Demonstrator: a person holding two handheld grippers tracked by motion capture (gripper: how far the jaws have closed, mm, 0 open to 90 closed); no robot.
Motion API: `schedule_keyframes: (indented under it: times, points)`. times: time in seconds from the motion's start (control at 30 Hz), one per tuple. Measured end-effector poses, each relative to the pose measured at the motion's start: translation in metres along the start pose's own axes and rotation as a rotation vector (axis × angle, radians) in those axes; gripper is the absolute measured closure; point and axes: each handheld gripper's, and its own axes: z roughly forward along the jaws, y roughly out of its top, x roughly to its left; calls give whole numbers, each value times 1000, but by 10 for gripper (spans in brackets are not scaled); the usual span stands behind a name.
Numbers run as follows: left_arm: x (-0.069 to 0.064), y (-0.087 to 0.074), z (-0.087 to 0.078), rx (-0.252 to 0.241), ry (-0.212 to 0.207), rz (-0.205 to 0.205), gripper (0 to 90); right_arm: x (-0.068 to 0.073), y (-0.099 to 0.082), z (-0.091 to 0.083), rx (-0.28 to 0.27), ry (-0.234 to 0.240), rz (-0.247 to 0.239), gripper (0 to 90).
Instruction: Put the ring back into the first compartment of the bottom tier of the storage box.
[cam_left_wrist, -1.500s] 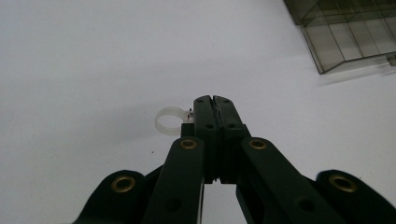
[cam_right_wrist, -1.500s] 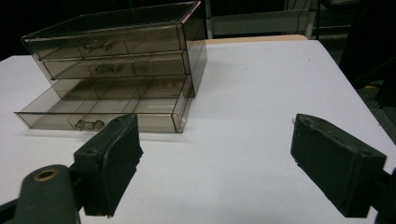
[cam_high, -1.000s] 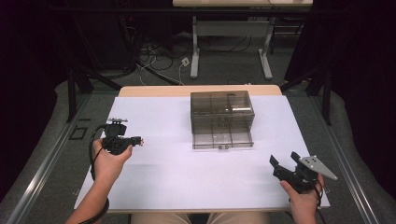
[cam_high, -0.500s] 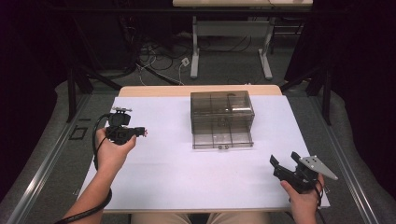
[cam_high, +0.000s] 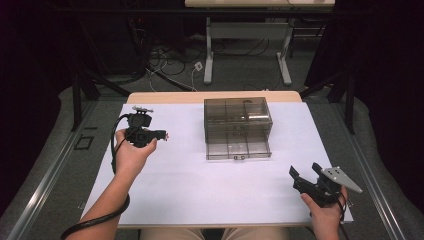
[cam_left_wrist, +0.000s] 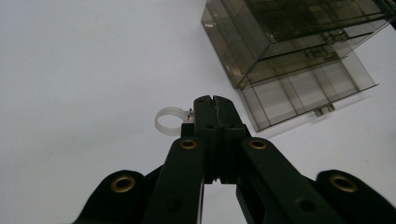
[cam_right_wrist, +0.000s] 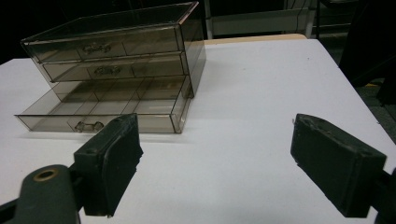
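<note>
Ring (cam_left_wrist: 169, 120), small and pale, sits pinched in the closed left tool (cam_high: 159, 134), up off the worktop (cam_high: 175, 190). Drawer box (cam_high: 238, 128) lies to its right, bottom drawer (cam_high: 239, 149) apparently pulled out. Right tool (cam_high: 303, 176) gapes wide, empty, farther back.

1 drawer box (cam_high: 238, 127), 1 ring (cam_left_wrist: 170, 121), 2 tools

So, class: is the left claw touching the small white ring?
Touching. The left gripper view shows the left claw shut on the white ring, whose tab is pinched between the jaws while the loop sticks out sideways.
</note>
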Motion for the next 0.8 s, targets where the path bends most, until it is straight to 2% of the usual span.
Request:
schedule_keyframes:
  times: [0.1,0.2,0.37,0.47,0.8]
  points:
    - [-6,3,3,-11,-2,5,900,0,0,0,1,1,1,154]
    - [-14,9,7,-2,-15,21,900,-2,0,0,-2,0,-9,154]
    - [-24,16,15,-7,-28,33,900,-2,0,1,-8,-5,14,155]
    - [-30,20,19,-4,-37,43,900,-4,0,2,-6,-2,3,154]
    - [-45,29,31,-1,-52,66,900,-4,-1,2,3,-5,10,154]
